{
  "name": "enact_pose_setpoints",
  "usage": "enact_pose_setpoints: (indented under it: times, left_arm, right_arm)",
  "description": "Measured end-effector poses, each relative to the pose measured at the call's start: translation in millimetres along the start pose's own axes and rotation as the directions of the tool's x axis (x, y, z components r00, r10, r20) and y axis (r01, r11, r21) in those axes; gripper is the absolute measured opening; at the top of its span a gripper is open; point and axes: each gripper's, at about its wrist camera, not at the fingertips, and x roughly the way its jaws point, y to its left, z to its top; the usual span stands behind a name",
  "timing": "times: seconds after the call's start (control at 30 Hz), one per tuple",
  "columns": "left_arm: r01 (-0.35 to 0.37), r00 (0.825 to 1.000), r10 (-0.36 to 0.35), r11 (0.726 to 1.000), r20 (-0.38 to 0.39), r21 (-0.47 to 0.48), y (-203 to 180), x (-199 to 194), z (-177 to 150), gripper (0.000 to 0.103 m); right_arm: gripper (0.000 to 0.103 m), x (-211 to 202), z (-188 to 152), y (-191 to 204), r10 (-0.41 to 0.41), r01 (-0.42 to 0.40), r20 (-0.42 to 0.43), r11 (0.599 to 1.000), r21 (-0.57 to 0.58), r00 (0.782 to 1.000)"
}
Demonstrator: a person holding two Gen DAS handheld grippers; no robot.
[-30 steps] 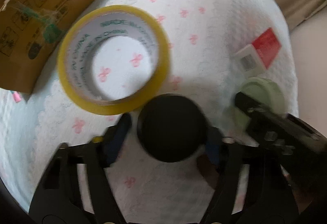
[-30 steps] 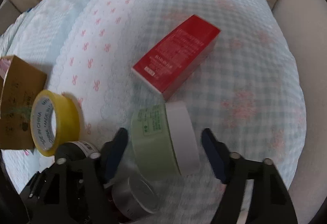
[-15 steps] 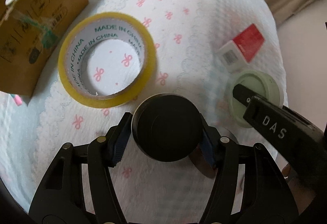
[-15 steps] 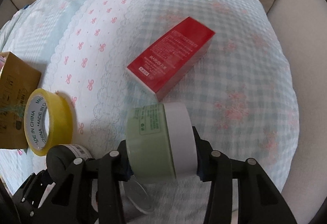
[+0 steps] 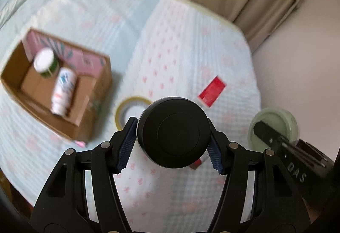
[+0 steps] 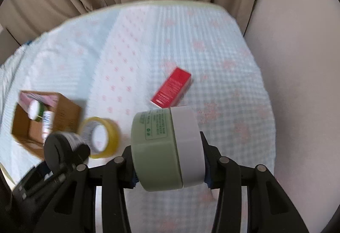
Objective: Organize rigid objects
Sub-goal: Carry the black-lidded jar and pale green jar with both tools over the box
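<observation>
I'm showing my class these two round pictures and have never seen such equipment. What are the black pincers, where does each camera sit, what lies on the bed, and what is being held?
There is no robot here: a person holds a two-finger gripper in each hand, and each carries a wide-angle camera looking forward along its fingers, hence the round, bent pictures.

The left camera's picture shows the left gripper shut on a black jar. The right camera's picture shows the right gripper shut on a green jar with a white lid. Both jars are held up off the bed, and each gripper shows at the edge of the other's picture.

On the patterned bedspread lie a red box, a yellow tape roll and an open cardboard box, which already holds a white bottle and a white-capped green jar.
</observation>
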Motion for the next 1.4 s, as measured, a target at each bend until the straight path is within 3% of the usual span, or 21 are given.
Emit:
enact_pose_setpoints:
  times: [0.17, 0.33, 0.63, 0.87, 1.03, 1.4]
  left_arm:
    - [0.01, 0.998, -0.015, 0.996, 0.054, 0.091, 19, -66, 25, 0.058]
    - [0.007, 0.994, -0.02, 0.993, 0.106, 0.122, 55, -119, 52, 0.058]
    - [0.008, 0.996, -0.026, 0.98, 0.088, 0.199, 152, -161, 104, 0.058]
    - [-0.001, 1.0, -0.001, 0.96, 0.01, 0.281, 237, -152, 137, 0.058]
    - [-0.012, 0.998, 0.03, 0.942, -0.047, 0.335, 281, -128, 143, 0.058]
    - [-0.03, 0.971, 0.119, 0.921, -0.207, 0.389, 332, -38, 134, 0.058]
  right_arm:
    - [0.042, -68, 2, 25, 0.013, -0.011, 0.078, 1.0, -0.017, 0.997]
    - [0.042, -118, 7, 65, 0.036, -0.03, 0.138, 0.998, -0.05, 0.99]
    - [0.042, -145, 10, 156, 0.07, -0.068, 0.171, 0.998, -0.018, 0.983]
    - [0.042, -124, 11, 238, 0.104, -0.111, 0.142, 0.993, 0.041, 0.984]
    - [0.042, -93, 0, 282, 0.116, -0.121, 0.069, 0.99, 0.075, 0.991]
    - [0.042, -13, -12, 309, 0.069, -0.064, -0.095, 0.996, 0.059, 0.993]
